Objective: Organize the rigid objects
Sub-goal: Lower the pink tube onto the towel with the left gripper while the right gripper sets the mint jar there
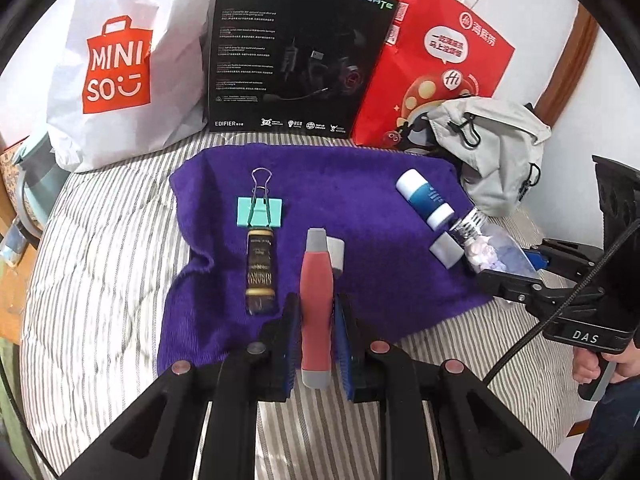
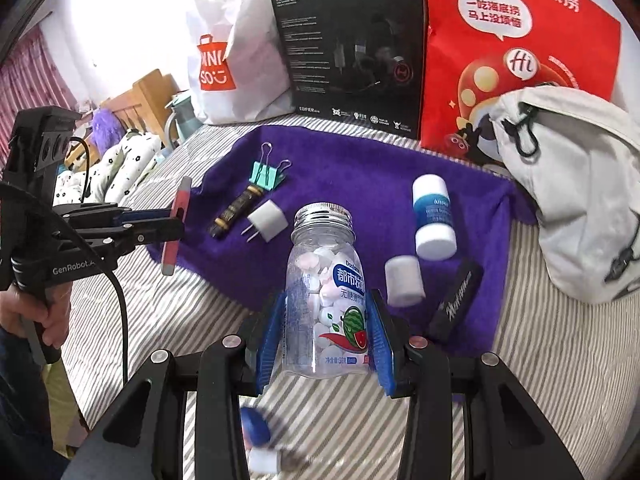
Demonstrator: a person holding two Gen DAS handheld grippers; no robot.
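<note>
- The left gripper is closed on a red utility knife; both blue pads press its red body, grey tip pointing far, grey butt end sticking out toward the camera.
- The knife is held above the near edge of the purple towel, which lies on the striped bedsheet.
- The right gripper is clamped on a clear candy bottle, lid off, threaded mouth pointing far, held over the towel's near edge.
- On the towel: a mint binder clip touching a dark vial at left, a white plug adapter mid-towel, a blue-and-white tube at right, and a white cap just near of the tube.
- A blurred blue item shows below the right gripper.
</note>
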